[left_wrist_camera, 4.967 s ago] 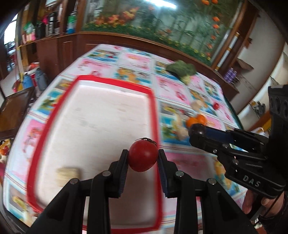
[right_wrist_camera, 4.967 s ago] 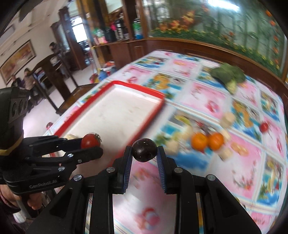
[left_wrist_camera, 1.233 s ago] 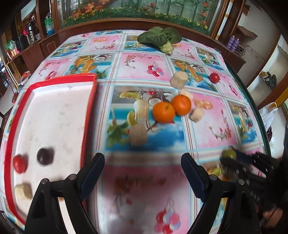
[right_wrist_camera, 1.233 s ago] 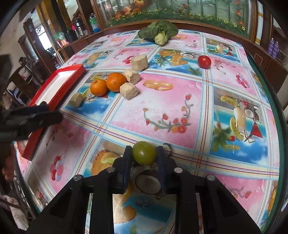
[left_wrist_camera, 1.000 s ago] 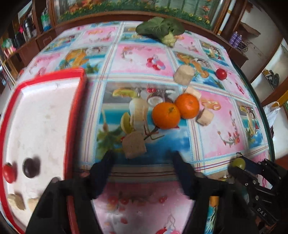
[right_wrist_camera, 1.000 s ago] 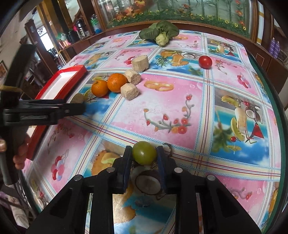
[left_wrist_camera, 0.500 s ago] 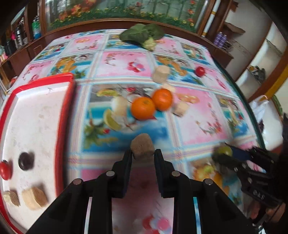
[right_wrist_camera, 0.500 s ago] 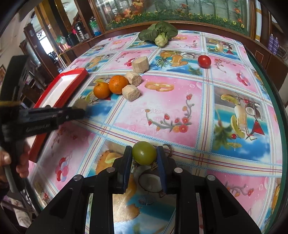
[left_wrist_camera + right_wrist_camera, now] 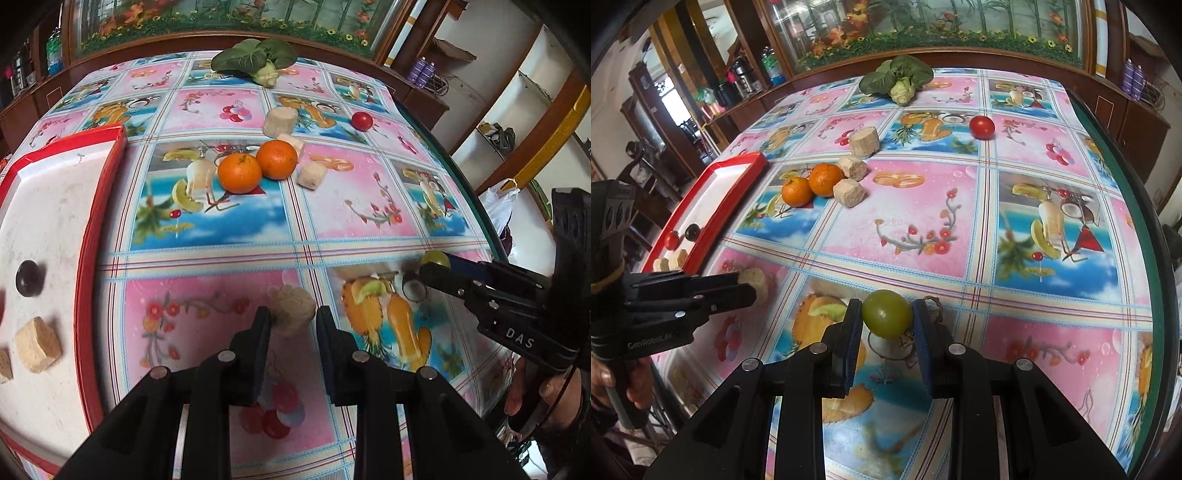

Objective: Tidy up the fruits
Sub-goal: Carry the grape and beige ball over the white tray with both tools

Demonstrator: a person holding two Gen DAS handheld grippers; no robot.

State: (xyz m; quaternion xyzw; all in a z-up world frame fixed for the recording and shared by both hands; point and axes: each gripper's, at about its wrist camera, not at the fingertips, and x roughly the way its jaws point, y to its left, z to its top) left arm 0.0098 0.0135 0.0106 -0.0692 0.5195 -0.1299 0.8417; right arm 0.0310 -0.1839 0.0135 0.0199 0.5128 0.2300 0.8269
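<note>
My left gripper (image 9: 292, 319) is shut on a tan chunk (image 9: 291, 311) held above the tablecloth; it also shows in the right wrist view (image 9: 753, 284). My right gripper (image 9: 886, 319) is shut on a green round fruit (image 9: 886, 313), seen too in the left wrist view (image 9: 435, 258). The red-rimmed white tray (image 9: 99, 206) lies at the left and holds a dark plum (image 9: 28, 277), a tan chunk (image 9: 37, 349) and a red tomato (image 9: 670, 239). Two oranges (image 9: 240, 172) (image 9: 277, 159), three tan chunks (image 9: 280, 121) and a red tomato (image 9: 361, 120) lie on the table.
A leafy green vegetable (image 9: 255, 59) lies at the table's far edge. A wooden cabinet (image 9: 923, 55) runs behind the table. The table's right edge (image 9: 469, 199) drops off beside a plastic bag (image 9: 498, 199).
My left gripper closed on the tan chunk beside the oranges and drew it back toward me. My right gripper kept hold of the green fruit, nearly still.
</note>
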